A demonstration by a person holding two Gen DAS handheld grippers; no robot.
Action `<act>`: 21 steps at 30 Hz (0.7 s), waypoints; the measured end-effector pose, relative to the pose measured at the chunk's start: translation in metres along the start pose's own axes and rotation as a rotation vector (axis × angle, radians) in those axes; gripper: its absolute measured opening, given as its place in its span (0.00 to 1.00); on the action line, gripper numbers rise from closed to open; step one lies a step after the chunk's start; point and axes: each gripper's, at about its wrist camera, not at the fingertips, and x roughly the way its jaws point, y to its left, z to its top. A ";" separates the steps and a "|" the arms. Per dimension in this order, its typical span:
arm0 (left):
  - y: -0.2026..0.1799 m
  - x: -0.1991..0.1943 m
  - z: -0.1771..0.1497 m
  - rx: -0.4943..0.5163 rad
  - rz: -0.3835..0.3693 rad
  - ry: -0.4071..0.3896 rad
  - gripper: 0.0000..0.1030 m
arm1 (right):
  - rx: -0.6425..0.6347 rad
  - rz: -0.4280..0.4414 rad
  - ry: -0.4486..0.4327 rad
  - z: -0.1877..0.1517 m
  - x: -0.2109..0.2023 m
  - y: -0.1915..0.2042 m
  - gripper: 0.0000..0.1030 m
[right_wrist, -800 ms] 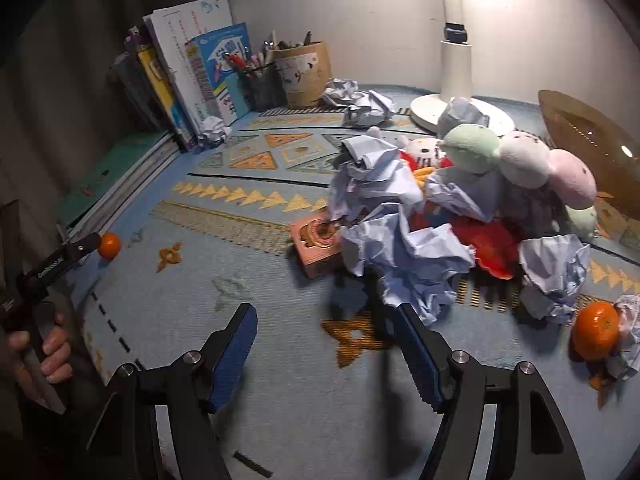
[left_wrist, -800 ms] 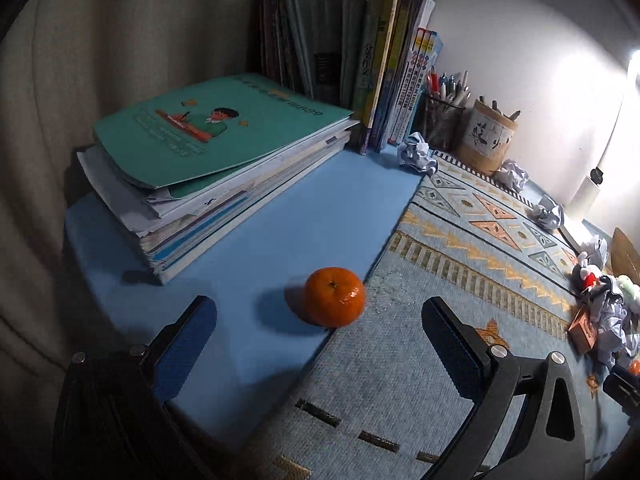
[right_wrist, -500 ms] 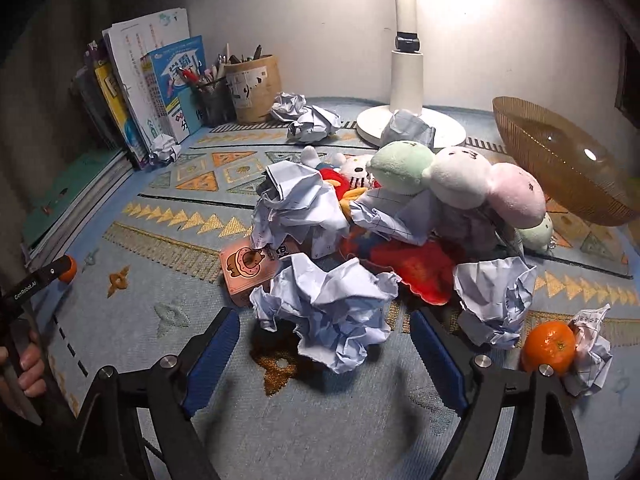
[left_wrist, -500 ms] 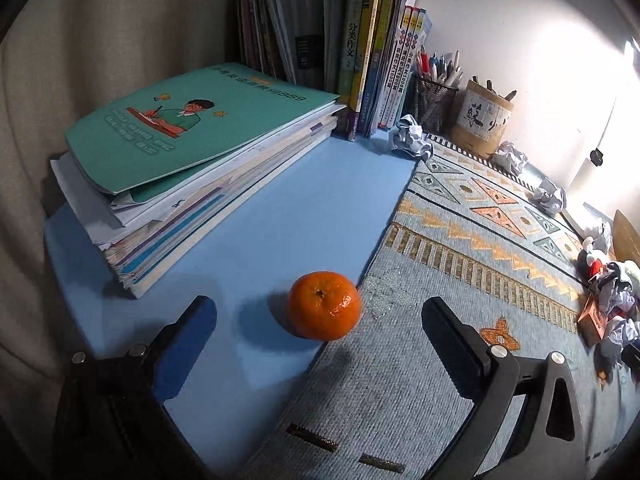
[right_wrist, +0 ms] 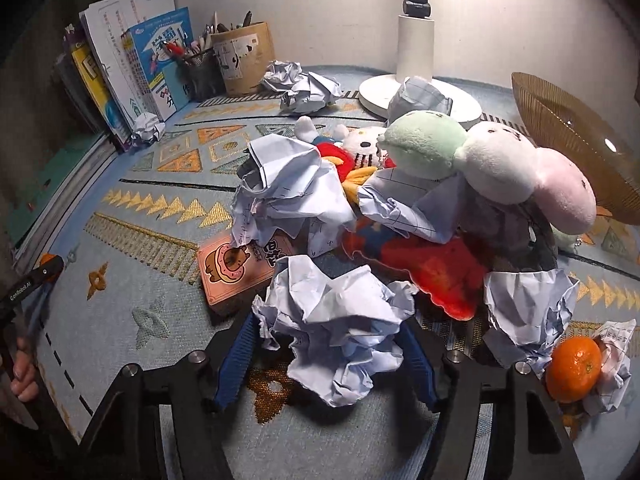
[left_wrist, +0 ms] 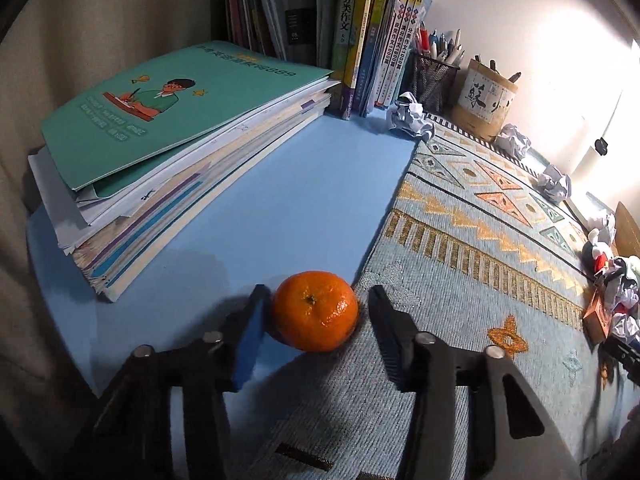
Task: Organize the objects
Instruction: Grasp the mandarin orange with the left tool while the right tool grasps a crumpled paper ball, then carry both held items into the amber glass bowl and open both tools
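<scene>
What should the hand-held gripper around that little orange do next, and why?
Probably close a little further. The left hand-held gripper already has the mandarin between its fingers: one pad looks about touching, while a thin gap shows on the other side. The fruit rests at the edge of the patterned mat, so a gentle squeeze should secure it.

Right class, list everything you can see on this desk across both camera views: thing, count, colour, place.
Tangerines: two, orange; one between the left tool's fingers, one far right beside paper.
Crumpled paper balls: several, white; the nearest between the right tool's fingers, others scattered.
Plush toys: a pile, green, white, pink, red; mat centre.
Pink box: one, by the pile.
Books: flat stack, green on top; upright row behind.
Pen holders: black mesh, tan.
Lamp: white, back.
Basket: tan, right.
Mat: blue patterned.
Left tool: nearly closed around its tangerine.
Right tool: around the paper ball.
</scene>
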 end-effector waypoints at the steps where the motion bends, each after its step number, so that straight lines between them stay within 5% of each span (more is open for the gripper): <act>1: -0.001 -0.002 0.000 0.005 0.008 -0.007 0.35 | 0.006 0.010 -0.007 0.000 -0.002 -0.002 0.57; 10: -0.045 -0.043 0.008 0.080 -0.111 -0.075 0.34 | 0.065 0.072 -0.064 -0.007 -0.042 -0.016 0.55; 16: -0.130 -0.064 0.009 0.182 -0.320 -0.073 0.34 | 0.088 0.034 -0.143 -0.004 -0.088 -0.042 0.55; 21: -0.239 -0.079 0.012 0.274 -0.536 0.003 0.34 | 0.211 -0.031 -0.234 0.013 -0.141 -0.111 0.55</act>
